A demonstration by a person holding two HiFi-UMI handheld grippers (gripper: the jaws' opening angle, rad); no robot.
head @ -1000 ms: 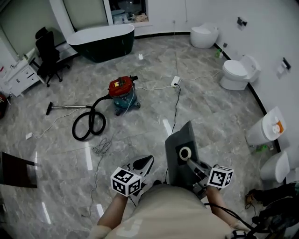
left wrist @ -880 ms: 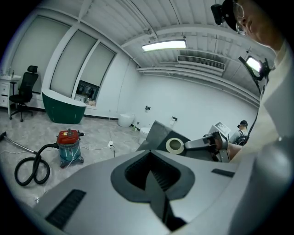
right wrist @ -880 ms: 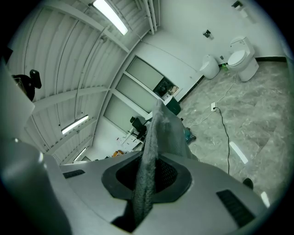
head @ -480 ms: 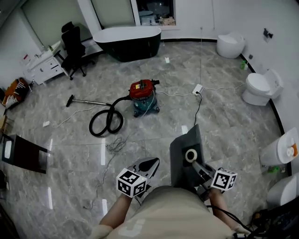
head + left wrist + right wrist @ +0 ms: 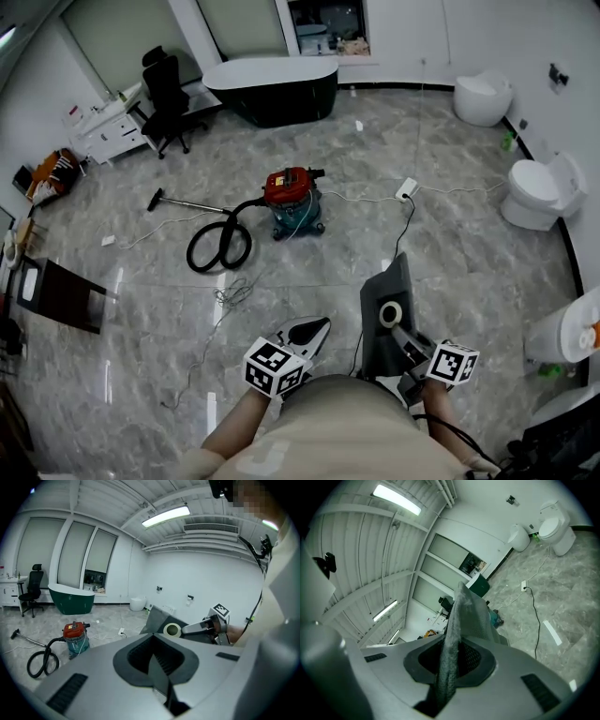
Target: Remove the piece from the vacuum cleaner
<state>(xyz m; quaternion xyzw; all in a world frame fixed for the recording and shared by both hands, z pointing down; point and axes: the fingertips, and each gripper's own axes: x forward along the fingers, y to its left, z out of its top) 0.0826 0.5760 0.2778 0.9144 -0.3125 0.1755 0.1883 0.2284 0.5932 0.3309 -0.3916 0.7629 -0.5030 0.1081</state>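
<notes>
- The marble floor (image 5: pixel 450 253) gives us wide open room. The bathtub (image 5: pixel 272 89) and the toilets (image 5: pixel 539 192) stand along its far and right edges, well apart from us.
- The vacuum cleaner (image 5: pixel 292 199) stands upright mid-floor, well ahead of us. Its hose (image 5: pixel 217 246) lies coiled on the floor to its left.
- The grey dust bag (image 5: pixel 384 323), which we judge to be the task's piece, is out of the machine. It stands on edge close in front of our body, with its pale collar ring facing left.
- The right claw (image 5: pixel 405 339) grips the dust bag by its edge, and the felt is pinched between the jaws. For this carrying step we judge it best to hold that pinch firm and the bag upright, so nothing tips out through the collar.
- The left claw (image 5: pixel 305 333) is closed on nothing and sits near the bag without touching it. It could steady the free edge if the bag sways.
- The black cable (image 5: pixel 405 225) runs from the socket strip (image 5: pixel 406 189) toward our feet, and a loose cord (image 5: pixel 230 295) lies to the left. We want to step between them, since either could snag a foot.
</notes>
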